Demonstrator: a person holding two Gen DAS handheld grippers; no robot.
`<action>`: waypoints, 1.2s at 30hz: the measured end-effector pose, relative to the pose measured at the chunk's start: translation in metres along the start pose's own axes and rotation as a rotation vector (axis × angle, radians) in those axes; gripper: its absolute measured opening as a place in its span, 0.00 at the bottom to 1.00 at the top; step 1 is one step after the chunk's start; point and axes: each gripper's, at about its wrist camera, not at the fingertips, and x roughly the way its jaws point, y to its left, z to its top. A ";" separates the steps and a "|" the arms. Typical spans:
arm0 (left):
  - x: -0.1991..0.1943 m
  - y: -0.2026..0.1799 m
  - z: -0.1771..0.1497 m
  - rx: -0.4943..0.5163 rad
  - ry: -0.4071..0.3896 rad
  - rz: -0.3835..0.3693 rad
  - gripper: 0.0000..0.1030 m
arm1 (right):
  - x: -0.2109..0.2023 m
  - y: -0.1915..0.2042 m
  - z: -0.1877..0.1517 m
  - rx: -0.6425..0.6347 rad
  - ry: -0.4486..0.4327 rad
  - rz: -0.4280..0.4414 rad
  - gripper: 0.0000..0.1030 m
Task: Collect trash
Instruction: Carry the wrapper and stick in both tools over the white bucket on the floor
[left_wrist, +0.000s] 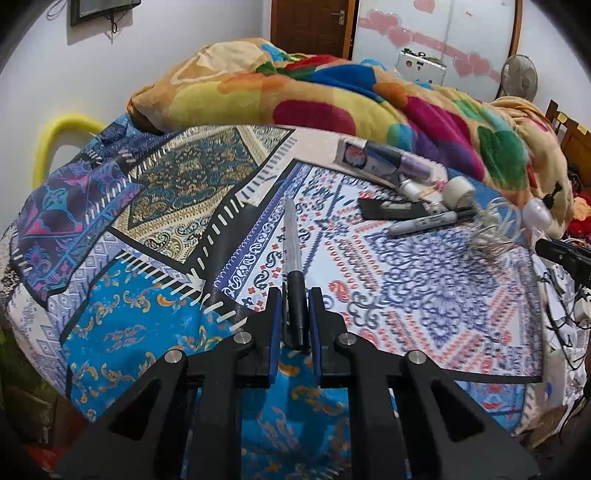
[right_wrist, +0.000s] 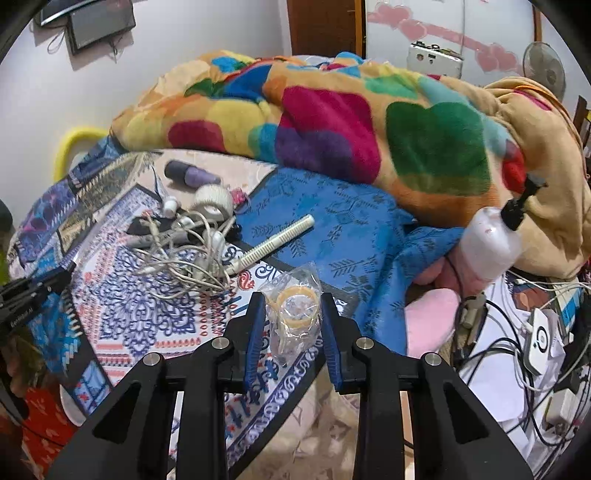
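Note:
My left gripper (left_wrist: 295, 295) is shut on a grey marker pen with a black cap (left_wrist: 293, 258), which points away over the patterned bedsheet (left_wrist: 177, 192). My right gripper (right_wrist: 293, 299) is open, its blue pads on either side of a clear plastic bag holding a yellow ring (right_wrist: 295, 306) that lies on the sheet. Its black tip shows at the right edge of the left wrist view (left_wrist: 561, 254). The left gripper shows at the left edge of the right wrist view (right_wrist: 33, 291).
A pile lies on the bed: tangled white earphone cable (right_wrist: 177, 254), another marker (left_wrist: 424, 223), white tape roll (right_wrist: 214, 201), purple bottle (right_wrist: 192, 173), white comb-like stick (right_wrist: 273, 242). A colourful blanket (right_wrist: 332, 125) is behind. A pump bottle (right_wrist: 491, 243), chargers and cables (right_wrist: 535, 339) lie right.

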 end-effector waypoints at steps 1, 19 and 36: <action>-0.007 -0.001 0.001 -0.004 -0.008 -0.016 0.13 | -0.008 0.000 0.001 0.001 -0.011 0.001 0.26; -0.169 -0.010 -0.003 0.034 -0.227 -0.026 0.13 | -0.145 0.071 0.009 -0.096 -0.217 0.053 0.26; -0.287 0.083 -0.079 -0.094 -0.294 0.095 0.13 | -0.191 0.211 -0.027 -0.265 -0.237 0.282 0.26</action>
